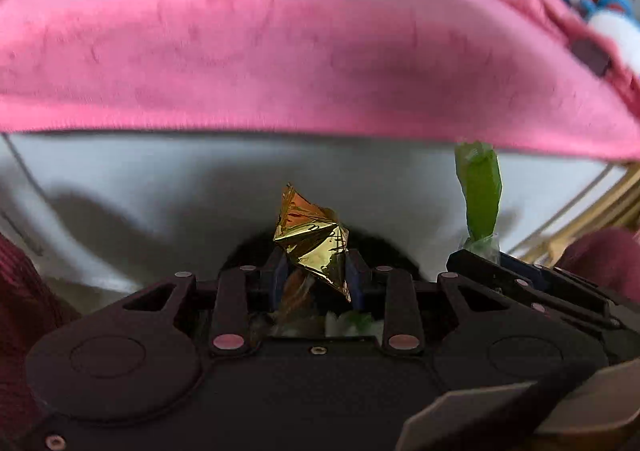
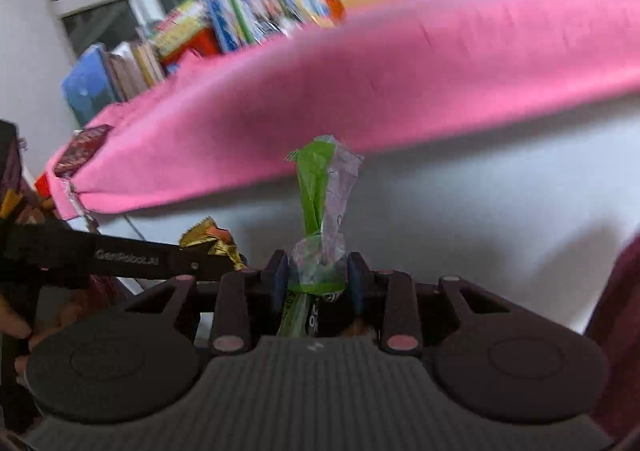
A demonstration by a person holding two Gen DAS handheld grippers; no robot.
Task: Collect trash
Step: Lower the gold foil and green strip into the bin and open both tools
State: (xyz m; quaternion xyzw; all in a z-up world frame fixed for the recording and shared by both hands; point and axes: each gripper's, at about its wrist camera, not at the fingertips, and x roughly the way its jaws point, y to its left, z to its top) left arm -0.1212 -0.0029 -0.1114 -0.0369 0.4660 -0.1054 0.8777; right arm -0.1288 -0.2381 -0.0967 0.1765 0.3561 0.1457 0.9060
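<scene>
left gripper [image 1: 316,271]: fingers pinched on gold foil wrapper [image 1: 312,235], crumpled end beyond tips | right gripper [image 2: 318,275]: pinched on green wrapper [image 2: 320,191], twisted tail past tips | both likely held for binning

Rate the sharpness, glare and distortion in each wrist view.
Left wrist: gold wrapper sharp with mirror glare, pink cloth soft, toys blurred, fisheye bending the edges. Right wrist: green wrapper fairly sharp, books smeared by motion blur, cloth edge bowed.
</scene>
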